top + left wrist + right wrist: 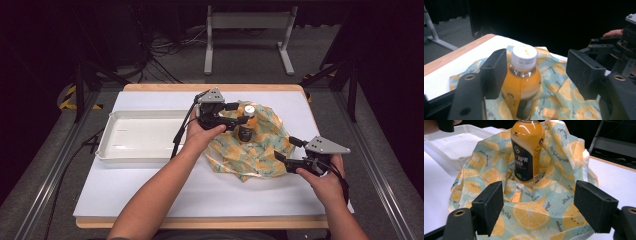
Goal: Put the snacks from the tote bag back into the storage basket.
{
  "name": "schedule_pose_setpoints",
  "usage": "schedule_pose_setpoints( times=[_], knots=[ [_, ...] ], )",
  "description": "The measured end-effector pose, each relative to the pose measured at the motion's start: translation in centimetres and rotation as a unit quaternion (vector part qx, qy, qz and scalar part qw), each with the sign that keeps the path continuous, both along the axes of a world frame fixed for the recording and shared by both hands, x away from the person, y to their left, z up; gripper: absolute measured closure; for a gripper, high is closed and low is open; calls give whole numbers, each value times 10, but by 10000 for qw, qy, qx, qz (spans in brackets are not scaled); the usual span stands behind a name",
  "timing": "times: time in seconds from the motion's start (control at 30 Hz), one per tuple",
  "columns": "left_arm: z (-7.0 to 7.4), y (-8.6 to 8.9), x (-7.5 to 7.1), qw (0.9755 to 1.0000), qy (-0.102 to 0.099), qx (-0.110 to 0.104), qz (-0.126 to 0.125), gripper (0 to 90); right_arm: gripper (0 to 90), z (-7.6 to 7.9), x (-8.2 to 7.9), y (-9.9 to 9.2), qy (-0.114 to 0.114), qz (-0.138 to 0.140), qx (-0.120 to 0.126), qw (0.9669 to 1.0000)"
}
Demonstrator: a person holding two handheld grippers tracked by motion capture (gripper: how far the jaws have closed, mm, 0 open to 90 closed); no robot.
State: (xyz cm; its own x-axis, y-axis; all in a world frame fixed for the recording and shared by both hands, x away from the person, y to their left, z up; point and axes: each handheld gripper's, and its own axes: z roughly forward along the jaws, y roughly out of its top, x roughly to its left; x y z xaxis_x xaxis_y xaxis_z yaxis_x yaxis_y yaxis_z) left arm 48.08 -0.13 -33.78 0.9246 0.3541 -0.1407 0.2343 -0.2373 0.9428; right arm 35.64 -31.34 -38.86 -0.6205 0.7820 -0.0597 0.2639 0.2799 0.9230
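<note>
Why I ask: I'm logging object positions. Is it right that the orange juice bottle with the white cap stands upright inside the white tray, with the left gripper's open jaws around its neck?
Not quite. The bottle stands upright on the lemon-print cloth, not in the white tray, which sits to the left, as the high view shows. The left gripper does have its open jaws around the neck.

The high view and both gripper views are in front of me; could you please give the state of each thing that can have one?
Bottle: upright, capped, standing on the cloth.
Cloth: rumpled, bunched up around the bottle's base.
Tray: empty.
Left tool: open, jaws either side of the bottle.
Right tool: open, at the cloth's edge.
</note>
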Motion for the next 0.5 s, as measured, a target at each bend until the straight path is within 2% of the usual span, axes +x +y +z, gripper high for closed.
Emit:
schedule_pose_setpoints(
  times=[0.13, 0.3, 0.4, 0.5],
  knots=[
    [-2, -6, 4, 10000, -33, 26, -26, 311, 244, 0, 0, 0, -25, -2, 8, 10000],
    [-8, -13, 14, 9999, 110, -30, 1, 308, 244, 0, 0, 0, -13, 7, 16, 10000],
    [-10, -16, 16, 10000, 90, 19, 1, 308, 244, -1, 0, 1, -1, 10, 17, 10000],
    [-12, -20, 18, 9999, -13, 115, -9, 309, 244, -2, 1, 0, 20, 6, -2, 10000]
  ],
)
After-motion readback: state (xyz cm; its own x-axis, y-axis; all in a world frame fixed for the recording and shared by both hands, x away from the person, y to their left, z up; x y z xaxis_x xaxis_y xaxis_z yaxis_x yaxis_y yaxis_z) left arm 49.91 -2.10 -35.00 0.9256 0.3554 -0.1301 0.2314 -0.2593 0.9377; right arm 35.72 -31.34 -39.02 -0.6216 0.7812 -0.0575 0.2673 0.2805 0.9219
